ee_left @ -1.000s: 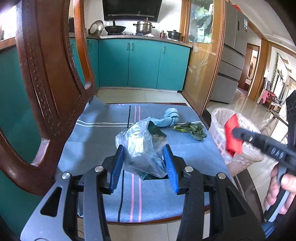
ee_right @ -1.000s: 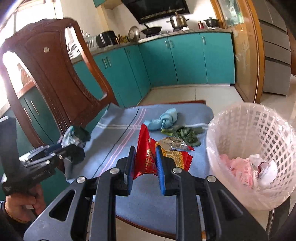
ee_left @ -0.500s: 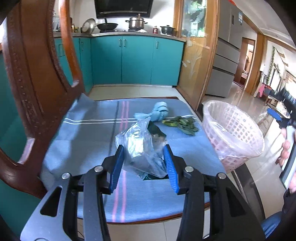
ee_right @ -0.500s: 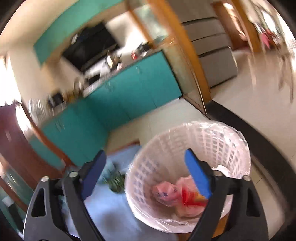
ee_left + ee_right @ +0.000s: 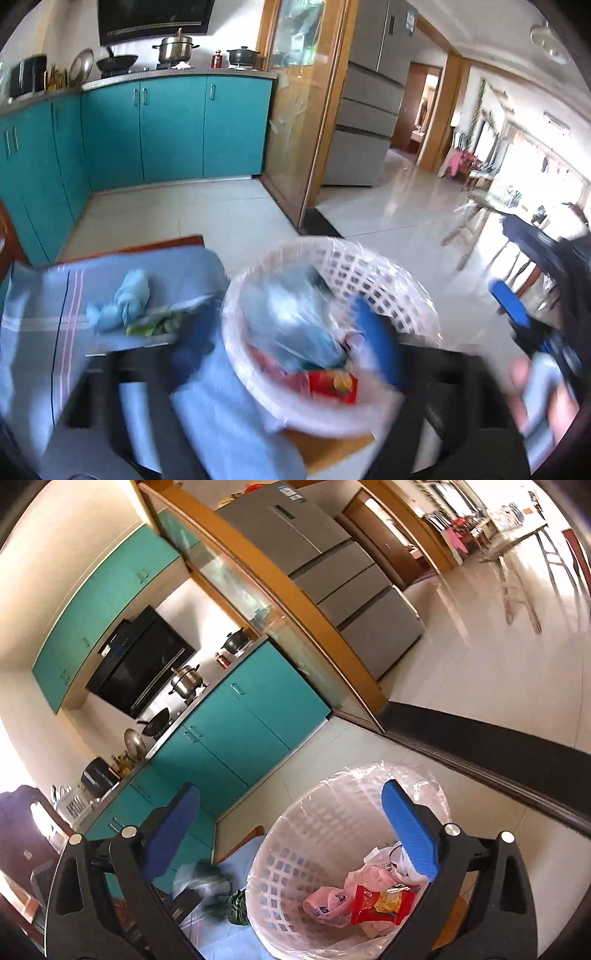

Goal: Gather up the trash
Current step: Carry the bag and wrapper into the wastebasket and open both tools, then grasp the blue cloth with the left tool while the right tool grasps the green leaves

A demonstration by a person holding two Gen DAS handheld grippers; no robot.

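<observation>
My left gripper (image 5: 284,332) is blurred by motion and is shut on the clear plastic bag (image 5: 291,325), holding it over the white lattice basket (image 5: 391,280). The red snack wrapper (image 5: 332,382) lies in the basket, as the right wrist view (image 5: 380,904) also shows, with pink and white scraps (image 5: 328,901). My right gripper (image 5: 291,834) is open and empty above the basket (image 5: 295,856). A knotted blue cloth (image 5: 122,301) and green leaves (image 5: 155,323) lie on the blue striped cloth (image 5: 44,332). The bag and leaves show blurred in the right wrist view (image 5: 207,890).
The basket stands at the right edge of the cloth-covered chair seat. Teal kitchen cabinets (image 5: 166,129) line the back wall, and a wood-framed glass door (image 5: 295,110) and grey fridge (image 5: 369,110) stand behind. My right gripper's blue pad (image 5: 509,306) and hand show at the right.
My left gripper has swung right with the plastic bag, from above the seat to over the basket. My right gripper stays open over the basket and has tilted.
</observation>
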